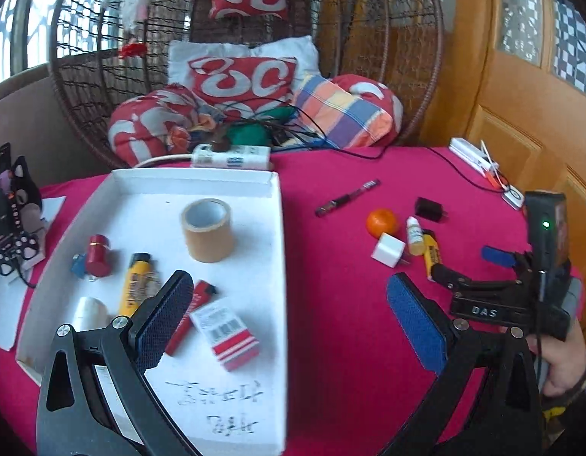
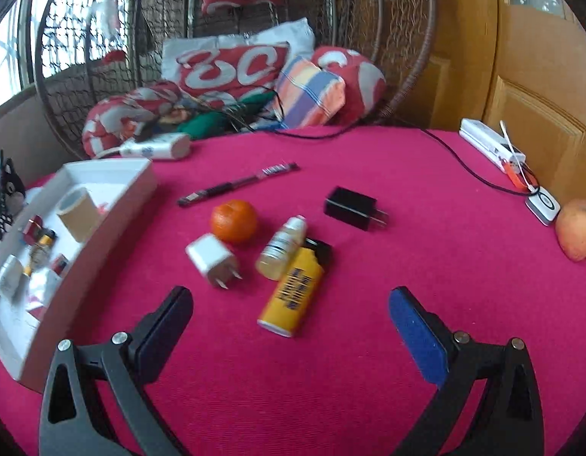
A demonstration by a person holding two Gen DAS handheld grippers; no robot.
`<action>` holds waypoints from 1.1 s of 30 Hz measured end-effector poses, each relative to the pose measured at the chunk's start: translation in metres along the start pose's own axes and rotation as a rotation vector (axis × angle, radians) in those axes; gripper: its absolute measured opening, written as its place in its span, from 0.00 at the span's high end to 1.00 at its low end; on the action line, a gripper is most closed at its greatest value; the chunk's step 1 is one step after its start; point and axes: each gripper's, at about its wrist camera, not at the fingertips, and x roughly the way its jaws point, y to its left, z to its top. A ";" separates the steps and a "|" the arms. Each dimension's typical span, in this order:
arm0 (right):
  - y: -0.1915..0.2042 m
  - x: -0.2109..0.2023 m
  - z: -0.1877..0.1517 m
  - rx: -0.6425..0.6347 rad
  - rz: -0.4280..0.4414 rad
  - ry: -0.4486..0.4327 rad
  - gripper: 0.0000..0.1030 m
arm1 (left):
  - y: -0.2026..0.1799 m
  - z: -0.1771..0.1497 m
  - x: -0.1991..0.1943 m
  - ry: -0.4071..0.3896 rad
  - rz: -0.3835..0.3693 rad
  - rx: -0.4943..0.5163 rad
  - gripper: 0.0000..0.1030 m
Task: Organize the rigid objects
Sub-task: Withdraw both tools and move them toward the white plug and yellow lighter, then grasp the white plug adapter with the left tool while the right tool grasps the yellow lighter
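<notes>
Red tablecloth (image 2: 369, 342), right tool (image 2: 289, 317) spread — low over yellow lighter (image 2: 291, 296), left tool (image 1: 289, 311) spread — above white tray (image 1: 224, 387).

open claw (image 2: 291, 323), yellow lighter (image 2: 291, 296), orange (image 2: 234, 220)

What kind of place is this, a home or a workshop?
Most likely a home living area. A round wicker hanging chair full of red-and-white patterned cushions stands behind a table with a magenta cloth, and a panelled wooden door is at the right.

Black claw (image 2: 291, 319), blue pads (image 2: 418, 338), seemingly silver screws
</notes>
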 end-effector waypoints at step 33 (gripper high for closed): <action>-0.054 0.015 -0.006 0.022 0.159 0.053 0.78 | -0.093 0.012 0.142 0.171 -0.105 0.212 0.54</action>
